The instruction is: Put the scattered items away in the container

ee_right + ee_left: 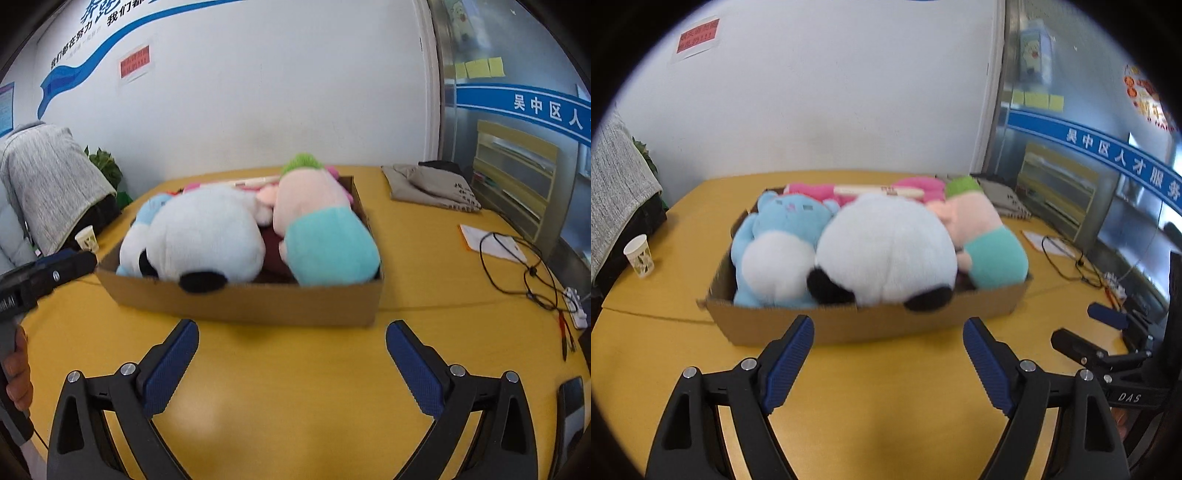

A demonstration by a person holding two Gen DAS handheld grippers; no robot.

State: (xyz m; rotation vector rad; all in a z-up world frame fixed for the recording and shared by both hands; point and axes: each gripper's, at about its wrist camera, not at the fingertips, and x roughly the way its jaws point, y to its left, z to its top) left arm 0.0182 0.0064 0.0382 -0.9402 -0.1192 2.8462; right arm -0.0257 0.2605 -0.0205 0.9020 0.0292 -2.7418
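Two grippers, yours: left gripper (888, 334) & right gripper (291, 338) both spread, empty. One brown cardboard box (871, 321), 4+ plush toys (882, 254) inside. Only right view shows white power strip (576, 308).

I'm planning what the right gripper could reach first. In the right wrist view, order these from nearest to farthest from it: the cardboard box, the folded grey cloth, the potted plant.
From the right gripper, jaws open and empty:
1. Cardboard box, straight ahead, its front wall just past the fingertips.
2. Folded grey cloth, far right, beyond the box's back corner.
3. Potted plant, far left, against the wall.
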